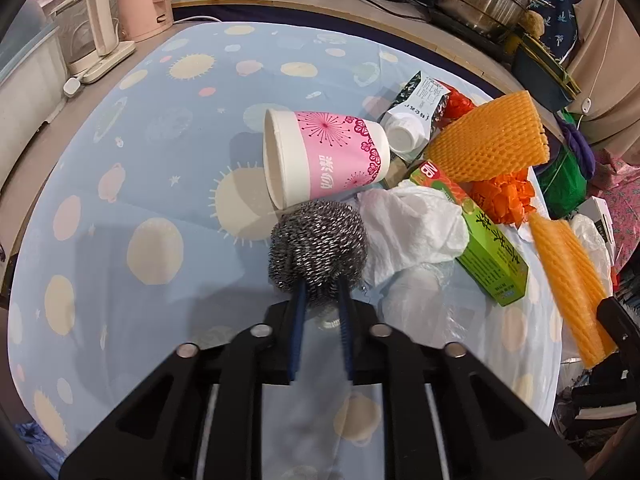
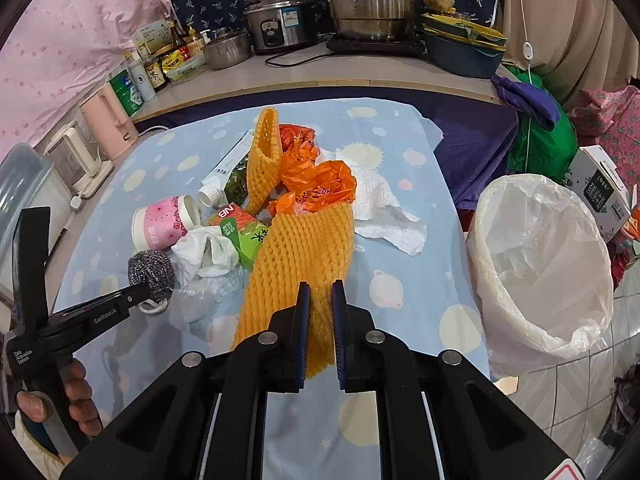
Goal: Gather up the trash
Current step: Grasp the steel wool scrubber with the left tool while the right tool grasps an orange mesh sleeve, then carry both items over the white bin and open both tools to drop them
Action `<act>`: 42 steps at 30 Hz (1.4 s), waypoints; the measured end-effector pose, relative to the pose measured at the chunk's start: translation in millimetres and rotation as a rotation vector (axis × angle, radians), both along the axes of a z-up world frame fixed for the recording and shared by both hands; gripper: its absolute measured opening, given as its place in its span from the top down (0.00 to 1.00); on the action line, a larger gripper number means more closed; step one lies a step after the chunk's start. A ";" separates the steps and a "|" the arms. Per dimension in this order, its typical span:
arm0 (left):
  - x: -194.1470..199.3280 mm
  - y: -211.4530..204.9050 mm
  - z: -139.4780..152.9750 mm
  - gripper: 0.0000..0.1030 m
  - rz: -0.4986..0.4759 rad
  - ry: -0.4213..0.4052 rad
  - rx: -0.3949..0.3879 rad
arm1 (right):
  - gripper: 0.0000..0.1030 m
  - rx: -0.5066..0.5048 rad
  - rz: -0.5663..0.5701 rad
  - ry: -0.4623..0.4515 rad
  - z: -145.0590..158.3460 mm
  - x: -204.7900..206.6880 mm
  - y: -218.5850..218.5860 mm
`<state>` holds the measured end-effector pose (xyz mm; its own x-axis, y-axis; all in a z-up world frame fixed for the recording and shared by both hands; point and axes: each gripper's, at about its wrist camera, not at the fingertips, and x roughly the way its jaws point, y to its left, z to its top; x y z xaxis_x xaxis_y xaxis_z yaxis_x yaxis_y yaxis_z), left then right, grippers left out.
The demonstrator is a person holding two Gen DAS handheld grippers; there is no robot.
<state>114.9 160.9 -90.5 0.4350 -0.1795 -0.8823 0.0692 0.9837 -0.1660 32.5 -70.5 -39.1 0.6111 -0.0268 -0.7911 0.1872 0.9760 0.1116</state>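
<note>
The left gripper is pinched on the steel scourer, centre of the left view. The fingers bite only into the near lower edge of the ball, so the grip is shallow. The scourer touches the rim of the paper cup, which lies on its side just above it in the frame.

The right gripper is pinched on the near end of a foam net, centre of the right view. The rest of the net trails away up the frame, its far end lying against the orange bag and the green carton.

The bin, lined with a clear bag, stands at the right edge of the right view, beside the counter.

Hazards:

1. Scourer slip. A shallow hold on springy wire may release during a lift or swing; the ball would drop to the counter or floor.
2. Cup displacement. Lifting the scourer may nudge the cup, which can roll on its side.
3. Net snag. The open mesh may catch the bag or carton and drag them off the pile.
4. Net compression. Soft foam gives under the fingers and may pull free if it is tugged hard.
5. Bin miss. The long net hangs loose and may drape over the rim or pull at the liner.
6. Gripper collision. Both grippers work close together at the near side of the pile.
</note>
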 end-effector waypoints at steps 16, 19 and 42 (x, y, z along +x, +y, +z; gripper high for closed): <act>8.4 8.0 -7.0 0.42 0.040 0.004 -0.009 | 0.90 0.022 -0.070 -0.054 24.7 -33.1 -27.9; 9.7 6.3 -10.8 0.51 0.022 0.021 -0.015 | 0.90 0.020 -0.081 -0.061 28.8 -35.2 -31.7; -63.6 -136.4 121.1 0.57 -0.352 -0.189 -0.089 | 0.90 0.038 -0.425 -0.061 34.7 -77.4 -184.2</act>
<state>51.2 24.5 30.6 0.4860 -0.4186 -0.7672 0.4366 0.8767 -0.2018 -44.9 -254.7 -4.4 0.5980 -0.2579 -0.7589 0.5637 0.8084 0.1694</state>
